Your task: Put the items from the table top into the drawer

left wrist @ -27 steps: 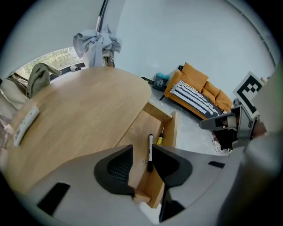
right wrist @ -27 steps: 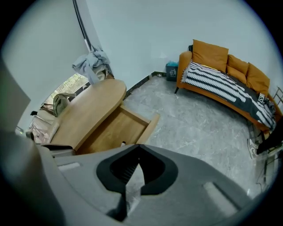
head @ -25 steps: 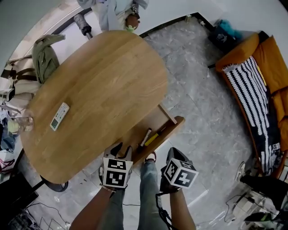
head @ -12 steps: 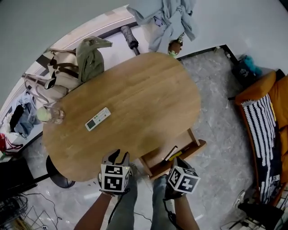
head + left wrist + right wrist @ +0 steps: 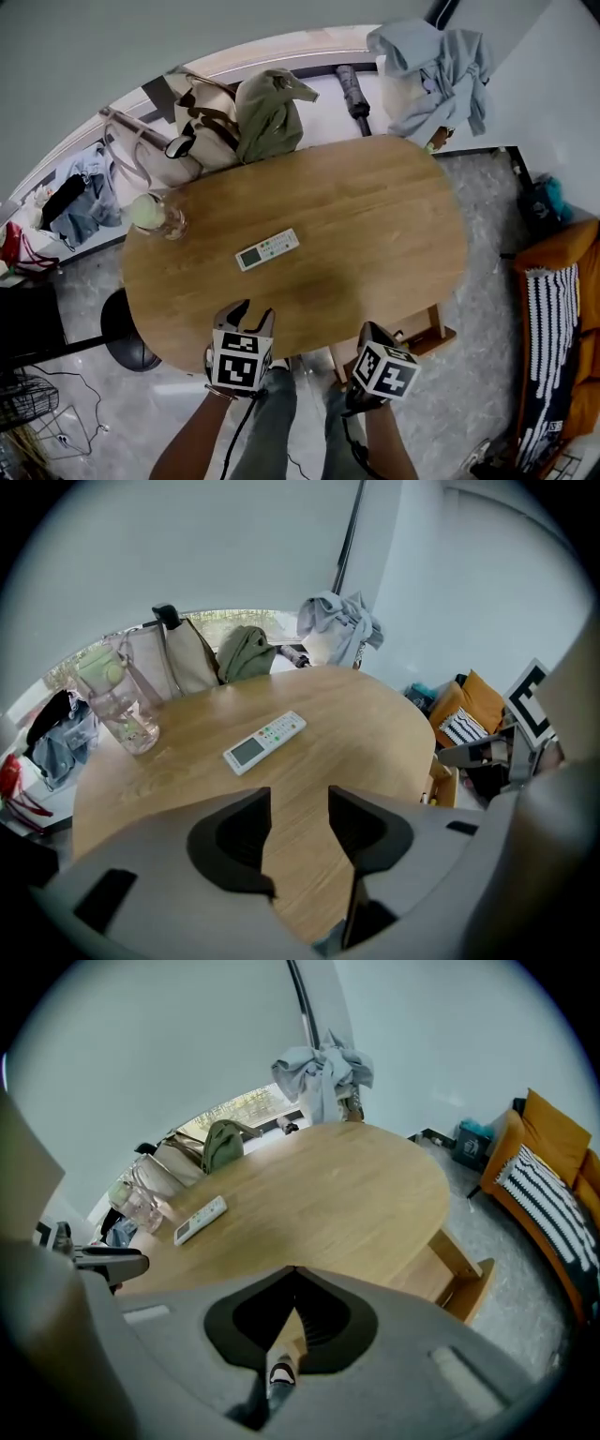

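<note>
A white remote control (image 5: 267, 249) lies flat near the middle of the oval wooden table (image 5: 375, 216). A clear bottle with a green lid (image 5: 155, 216) stands at the table's left end. The open drawer (image 5: 427, 330) juts out below the table's near right edge. My left gripper (image 5: 243, 317) hangs over the near edge, short of the remote (image 5: 264, 742). Its jaws are opening and nothing is between them. My right gripper (image 5: 371, 330) is at the near edge beside the drawer (image 5: 461, 1279), its jaws shut and empty.
Bags and a green backpack (image 5: 267, 112) sit on a bench behind the table, with clothes (image 5: 431, 66) hanging to the right. An orange sofa with a striped cushion (image 5: 553, 356) is at the right. A black stool (image 5: 127, 330) stands under the table's left end.
Both grippers have moved left along the table's near edge, away from the open drawer. The left gripper now faces the remote and its jaws stand wider.
</note>
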`<state>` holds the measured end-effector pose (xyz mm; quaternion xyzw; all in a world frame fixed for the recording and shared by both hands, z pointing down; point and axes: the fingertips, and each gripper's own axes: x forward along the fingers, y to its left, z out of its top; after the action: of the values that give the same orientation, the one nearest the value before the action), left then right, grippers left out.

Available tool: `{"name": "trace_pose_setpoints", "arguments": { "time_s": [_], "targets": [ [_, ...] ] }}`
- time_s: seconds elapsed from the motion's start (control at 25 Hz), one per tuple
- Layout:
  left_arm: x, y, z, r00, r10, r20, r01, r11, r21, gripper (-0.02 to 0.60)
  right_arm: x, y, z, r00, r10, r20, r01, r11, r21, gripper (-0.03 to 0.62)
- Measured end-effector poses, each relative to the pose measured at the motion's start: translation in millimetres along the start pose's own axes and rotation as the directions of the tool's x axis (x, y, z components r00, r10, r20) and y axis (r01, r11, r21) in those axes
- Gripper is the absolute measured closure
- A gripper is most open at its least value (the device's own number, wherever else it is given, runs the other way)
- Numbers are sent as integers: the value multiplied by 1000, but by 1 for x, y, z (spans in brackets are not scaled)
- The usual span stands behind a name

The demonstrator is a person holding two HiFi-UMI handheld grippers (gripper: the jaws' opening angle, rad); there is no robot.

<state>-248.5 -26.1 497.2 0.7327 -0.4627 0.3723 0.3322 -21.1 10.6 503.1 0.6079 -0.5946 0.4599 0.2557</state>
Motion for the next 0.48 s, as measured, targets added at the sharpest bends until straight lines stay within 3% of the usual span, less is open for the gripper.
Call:
{"name": "trace_pose_setpoints", "arguments": {
  "time_s": [0.24, 0.48],
  "targets": [
    [8, 31, 13, 1000, -13, 12, 13, 1000, 19, 376, 13, 23, 5, 999, -1, -33, -1, 999, -55, 589],
    [29, 52, 40, 999, -21, 31, 19, 996, 84, 362, 27, 24, 11, 998, -22, -54, 19, 998, -62, 589]
  ]
}}
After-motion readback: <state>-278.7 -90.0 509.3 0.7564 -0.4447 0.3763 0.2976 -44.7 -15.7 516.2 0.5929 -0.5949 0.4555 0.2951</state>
